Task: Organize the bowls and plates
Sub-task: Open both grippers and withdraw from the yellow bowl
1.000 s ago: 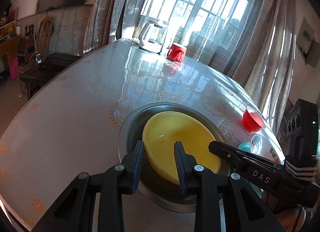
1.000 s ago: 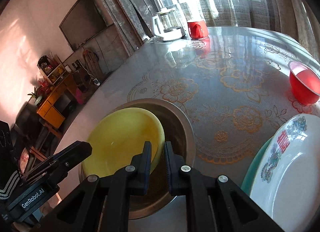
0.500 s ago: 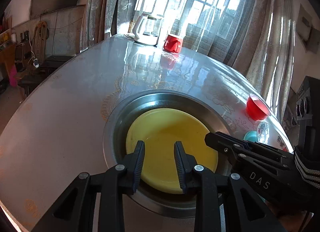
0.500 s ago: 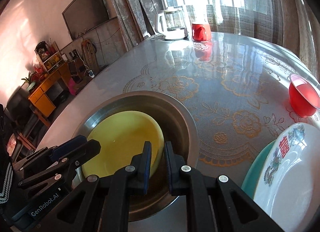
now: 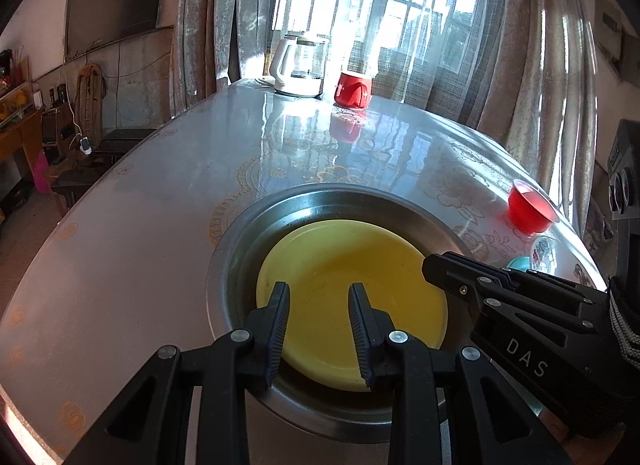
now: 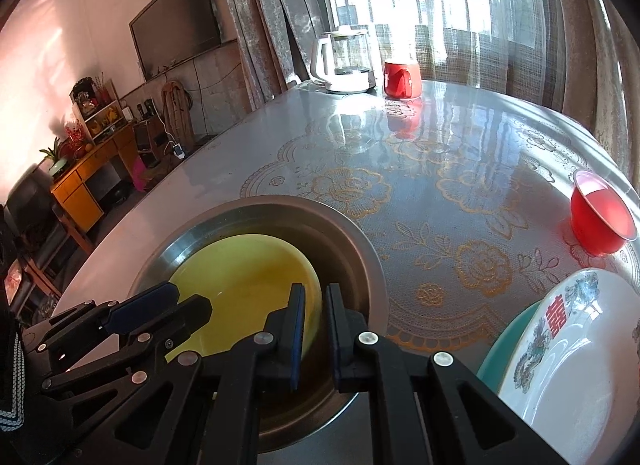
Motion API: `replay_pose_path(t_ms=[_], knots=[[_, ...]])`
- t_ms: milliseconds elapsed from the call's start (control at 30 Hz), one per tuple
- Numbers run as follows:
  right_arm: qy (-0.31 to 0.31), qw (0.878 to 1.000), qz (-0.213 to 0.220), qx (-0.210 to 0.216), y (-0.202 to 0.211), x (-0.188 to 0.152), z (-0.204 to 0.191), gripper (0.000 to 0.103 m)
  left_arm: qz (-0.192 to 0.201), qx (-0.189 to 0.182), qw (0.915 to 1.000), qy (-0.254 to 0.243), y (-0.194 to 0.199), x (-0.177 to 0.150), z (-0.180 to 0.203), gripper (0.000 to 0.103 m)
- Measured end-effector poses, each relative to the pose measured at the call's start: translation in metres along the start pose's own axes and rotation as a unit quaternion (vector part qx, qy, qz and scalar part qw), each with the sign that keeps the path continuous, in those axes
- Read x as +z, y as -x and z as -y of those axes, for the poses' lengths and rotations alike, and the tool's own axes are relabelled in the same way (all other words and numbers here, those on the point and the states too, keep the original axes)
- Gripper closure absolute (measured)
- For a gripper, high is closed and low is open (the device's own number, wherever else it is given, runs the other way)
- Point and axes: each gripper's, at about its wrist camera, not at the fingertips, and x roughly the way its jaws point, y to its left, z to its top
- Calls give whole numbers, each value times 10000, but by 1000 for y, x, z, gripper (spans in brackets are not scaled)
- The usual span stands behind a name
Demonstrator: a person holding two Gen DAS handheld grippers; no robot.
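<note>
A yellow plate (image 5: 352, 277) lies flat inside a large steel basin (image 5: 256, 233) on the round table; it also shows in the right wrist view (image 6: 248, 277), in the basin (image 6: 360, 261). My left gripper (image 5: 318, 293) is open, its fingers just above the plate's near edge, holding nothing. My right gripper (image 6: 314, 297) has its jaws narrowly apart around the plate's right rim, and I cannot see whether they grip it. A white decorated plate (image 6: 568, 349) lies on a teal plate (image 6: 504, 345) at the right. A red bowl (image 6: 600, 221) stands beyond them.
A white kettle (image 5: 298, 69) and a red mug (image 5: 354, 89) stand at the table's far edge by the curtained window. The table edge curves close on the left. A cabinet and TV are beyond it.
The yellow plate went from tilted on the basin rim to lying flat inside the basin. Both grippers rose and drew back slightly; the right jaws opened a little.
</note>
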Motion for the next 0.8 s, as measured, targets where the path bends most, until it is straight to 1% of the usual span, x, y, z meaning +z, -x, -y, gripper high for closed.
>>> replay_pose_path(t_ms=[100, 233, 333, 533, 567, 600, 633, 767, 800], knots=[[-61, 9999, -48, 80, 0, -3, 0, 92, 62, 63, 9999, -91, 4, -1, 2, 73], [-38, 9997, 55, 216, 9, -6, -4, 92, 96, 118, 9998, -107, 7, -3, 3, 73], [5, 9997, 108, 221, 15, -9, -9, 91, 138, 163, 9996, -170, 9, -4, 4, 72], [-78, 9997, 45, 238, 15, -14, -8, 91, 157, 173, 9996, -171, 14, -6, 5, 72], [-111, 9997, 35, 236, 16, -15, -7, 90, 159, 181, 9996, -164, 15, -6, 5, 72], [-141, 9996, 35, 230, 16, -16, -6, 86, 154, 187, 9996, -150, 15, -7, 5, 71], [-169, 9996, 50, 226, 18, -17, -5, 85, 152, 187, 9996, -138, 16, -7, 5, 71], [-263, 9993, 168, 218, 28, -18, -3, 84, 160, 240, 9995, -108, 21, -6, 6, 71], [-285, 9991, 210, 213, 31, -18, -2, 82, 165, 245, 9995, -97, 23, -7, 6, 71]])
